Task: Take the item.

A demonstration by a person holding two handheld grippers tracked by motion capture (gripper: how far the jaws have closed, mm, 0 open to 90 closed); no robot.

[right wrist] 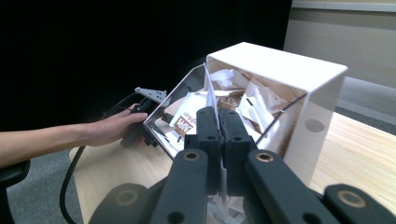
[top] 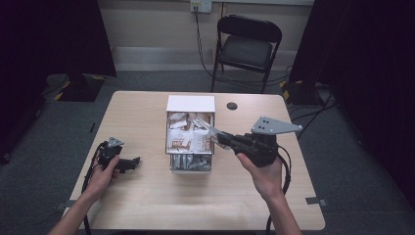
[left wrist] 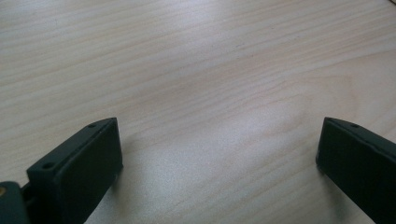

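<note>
Black jaws of the right gripper [right wrist: 219, 116] are pinched on a thin clear flap of the sachet box [top: 191, 104], which stands mid-table toward the far edge. Near the left edge, the left gripper [top: 134, 160] rests with jaws wide apart, holding nothing.

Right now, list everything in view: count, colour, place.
Table: one, light wood, centre.
Drawer box: one, white, table's middle, clear drawer pulled out.
Sachets: many, white and brown, in the drawer.
Sachet: one, white, pinched in the right gripper.
Folding chair: one, black, behind the table.
Cables: several, black, on the grey floor.
Left gripper: one, black, table's left, jaws wide apart.
Right gripper: one, black, at the drawer, shut.
</note>
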